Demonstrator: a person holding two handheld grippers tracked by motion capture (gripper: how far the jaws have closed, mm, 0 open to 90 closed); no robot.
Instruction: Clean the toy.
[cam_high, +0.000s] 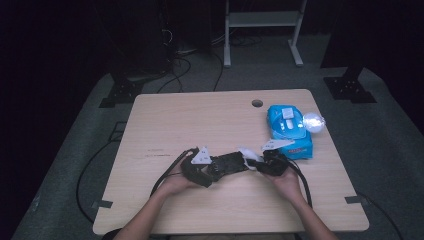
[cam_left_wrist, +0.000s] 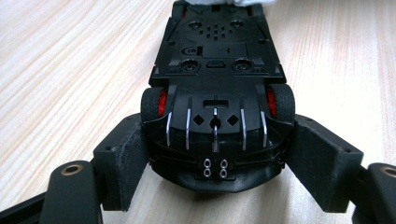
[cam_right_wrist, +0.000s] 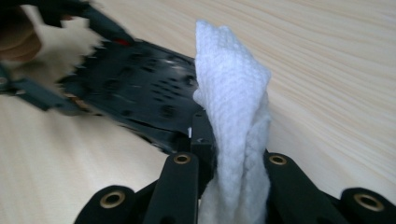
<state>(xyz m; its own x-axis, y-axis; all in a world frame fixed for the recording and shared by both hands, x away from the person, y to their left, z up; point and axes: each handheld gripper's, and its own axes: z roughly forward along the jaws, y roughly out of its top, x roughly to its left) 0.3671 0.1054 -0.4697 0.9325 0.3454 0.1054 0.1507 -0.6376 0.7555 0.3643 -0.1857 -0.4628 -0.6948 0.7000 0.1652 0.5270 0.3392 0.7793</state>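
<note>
Near the front middle of the light wooden table (cam_high: 165, 125), your left gripper (cam_left_wrist: 217, 175) clamps one end of the black plastic toy car with red wheel hubs (cam_left_wrist: 217, 88), turned belly-up so its underside faces the camera. Both jaws press the car's flanks just beside its wheels, and the body runs straight away from the gripper, resting on the wood. In the high view the car (cam_high: 231, 162) lies between your two hands, left gripper (cam_high: 212, 171) at its left end. Your right gripper (cam_right_wrist: 233, 158) is pinched tight on a folded white knitted cloth (cam_right_wrist: 233, 98), which stands upright between the jaws and touches the car's far end (cam_right_wrist: 140, 84). High view puts the right gripper (cam_high: 260, 164) and cloth (cam_high: 248, 154) just beside the car. A blue wet-wipe pack (cam_high: 290, 131) lies near the table's right edge, behind your right hand (cam_high: 287, 181).
</note>
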